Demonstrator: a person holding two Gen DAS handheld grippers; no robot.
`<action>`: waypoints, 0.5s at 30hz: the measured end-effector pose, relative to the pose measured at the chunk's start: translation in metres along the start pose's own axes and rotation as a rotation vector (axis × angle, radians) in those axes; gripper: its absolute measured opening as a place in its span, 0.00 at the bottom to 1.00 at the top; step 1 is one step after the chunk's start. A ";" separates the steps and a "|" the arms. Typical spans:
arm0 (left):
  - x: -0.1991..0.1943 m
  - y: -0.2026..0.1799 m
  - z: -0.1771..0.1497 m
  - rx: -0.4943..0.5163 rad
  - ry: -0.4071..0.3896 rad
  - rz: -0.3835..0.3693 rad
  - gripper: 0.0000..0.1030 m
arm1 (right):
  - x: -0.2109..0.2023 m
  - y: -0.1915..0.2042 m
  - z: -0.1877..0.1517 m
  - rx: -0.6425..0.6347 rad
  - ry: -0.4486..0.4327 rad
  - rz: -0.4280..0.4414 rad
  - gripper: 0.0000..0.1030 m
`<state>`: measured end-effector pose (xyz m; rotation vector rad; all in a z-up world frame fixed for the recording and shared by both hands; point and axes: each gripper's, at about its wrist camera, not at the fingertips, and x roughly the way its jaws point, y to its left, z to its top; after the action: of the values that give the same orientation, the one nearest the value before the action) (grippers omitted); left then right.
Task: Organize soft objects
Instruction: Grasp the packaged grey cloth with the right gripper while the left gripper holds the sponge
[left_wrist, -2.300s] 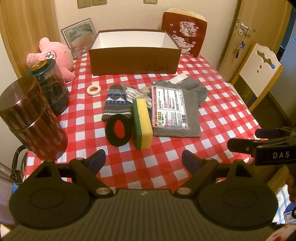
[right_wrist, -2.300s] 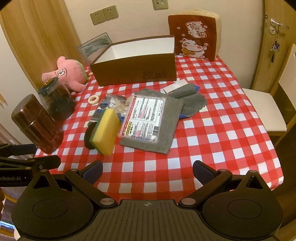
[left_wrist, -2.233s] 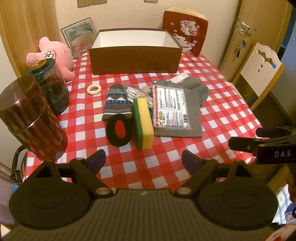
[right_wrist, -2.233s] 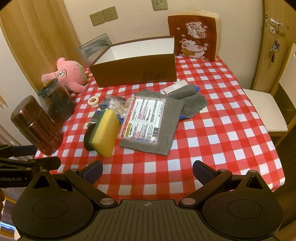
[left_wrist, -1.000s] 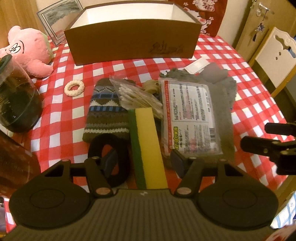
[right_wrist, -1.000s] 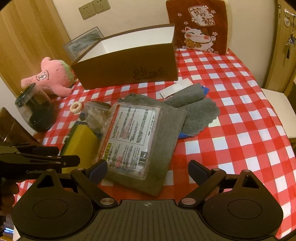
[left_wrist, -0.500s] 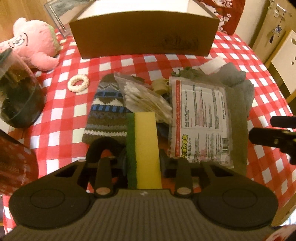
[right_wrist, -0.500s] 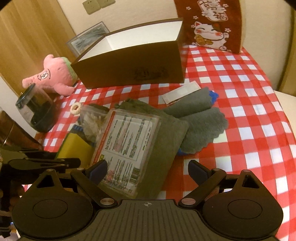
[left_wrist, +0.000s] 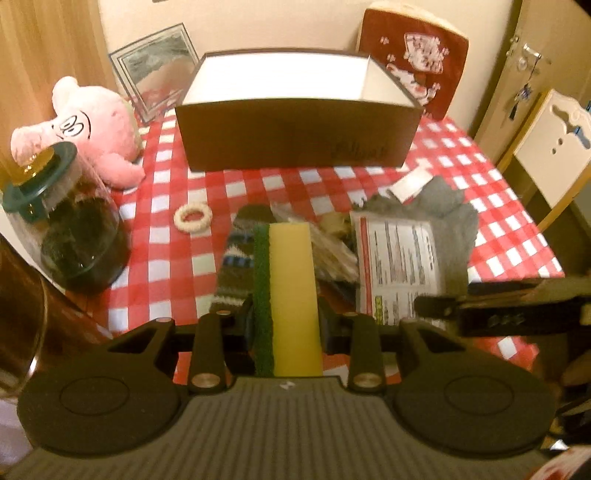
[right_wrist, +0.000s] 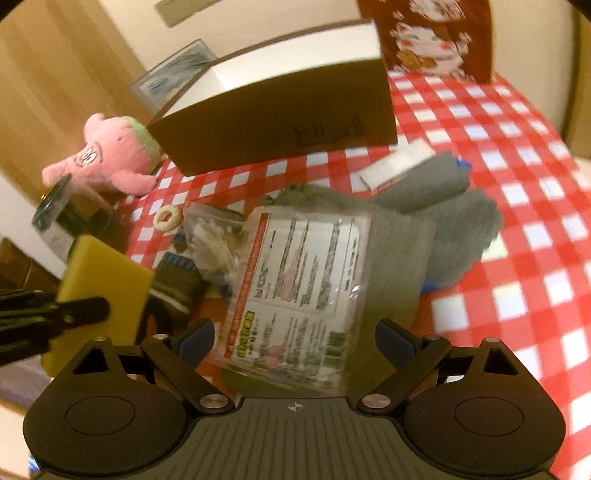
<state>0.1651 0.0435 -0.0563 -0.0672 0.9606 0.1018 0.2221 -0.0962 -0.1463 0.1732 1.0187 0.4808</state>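
A yellow-and-green sponge (left_wrist: 290, 295) is clamped in the left gripper (left_wrist: 286, 326), likely bound for the far brown box (left_wrist: 295, 122); the right gripper (right_wrist: 295, 341) is held open over a packaged grey cloth (right_wrist: 391, 266).

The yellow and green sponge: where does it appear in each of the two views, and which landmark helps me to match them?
Left wrist view: the sponge stands in the lower centre, clamped between the left tool fingers.
Right wrist view: the sponge is at the left edge, lifted in that same tool.
Shared landmark: the brown box at the back of the table.
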 end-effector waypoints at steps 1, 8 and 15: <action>0.000 0.003 0.001 0.003 0.000 -0.008 0.29 | 0.003 0.001 -0.001 0.012 0.002 -0.007 0.91; 0.014 0.013 0.002 0.038 0.045 -0.054 0.29 | 0.023 -0.010 -0.016 0.090 -0.043 -0.039 0.91; 0.022 0.010 0.002 0.066 0.051 -0.078 0.29 | 0.036 -0.002 -0.019 0.062 -0.074 -0.092 0.92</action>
<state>0.1778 0.0545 -0.0730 -0.0470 1.0100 -0.0036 0.2220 -0.0833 -0.1852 0.1965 0.9652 0.3568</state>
